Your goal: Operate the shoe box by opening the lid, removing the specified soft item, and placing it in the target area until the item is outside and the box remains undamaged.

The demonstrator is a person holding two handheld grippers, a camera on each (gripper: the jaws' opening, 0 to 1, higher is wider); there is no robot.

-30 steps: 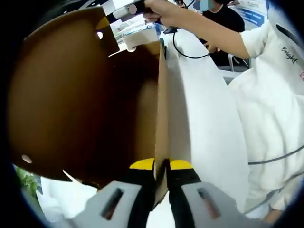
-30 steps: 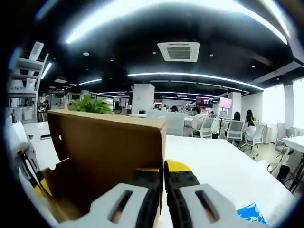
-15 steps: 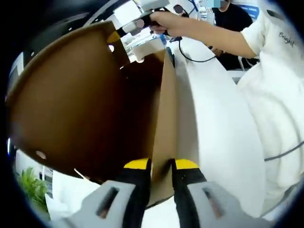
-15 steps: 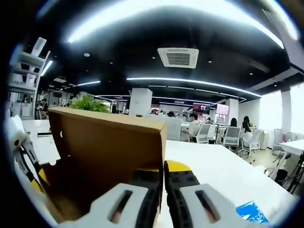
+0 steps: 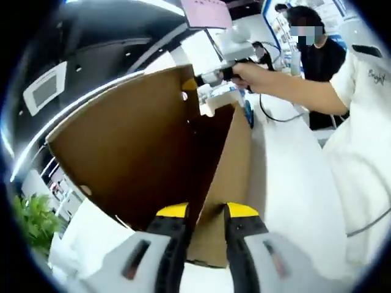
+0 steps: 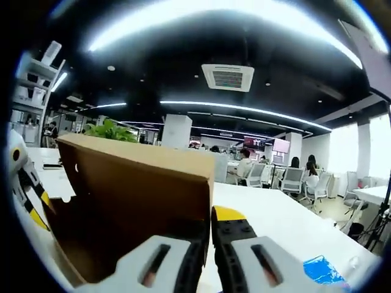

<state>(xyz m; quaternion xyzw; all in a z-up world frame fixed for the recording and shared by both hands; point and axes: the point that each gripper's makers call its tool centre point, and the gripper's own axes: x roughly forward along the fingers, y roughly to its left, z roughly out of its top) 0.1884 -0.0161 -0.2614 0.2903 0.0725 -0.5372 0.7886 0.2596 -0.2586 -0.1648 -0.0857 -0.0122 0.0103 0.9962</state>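
Cardboard, plain brown and matte, rises between the yellow-tipped fingers (image 5: 183, 213) of the left gripper (image 5: 206, 215): they pinch a thin edge of the box (image 5: 226, 177), with the broad flat lid (image 5: 128, 146) fanning up to the left of them, small round holes punched near its corners. Beyond the fingertips a person's hand (image 5: 247, 72) holds the right gripper (image 5: 198, 80) on the lid's far corner. To the right of the fingers spreads the smooth white counter (image 5: 293, 183).

In the right gripper view, the right gripper (image 6: 211, 221) has its fingers nearly together, nipped on the lid's (image 6: 134, 183) thin edge, which stands upright just left of them. A blue wrapper (image 6: 322, 270) lies on the counter (image 6: 275, 213) right of the fingers. I cannot tell where the soft item is.
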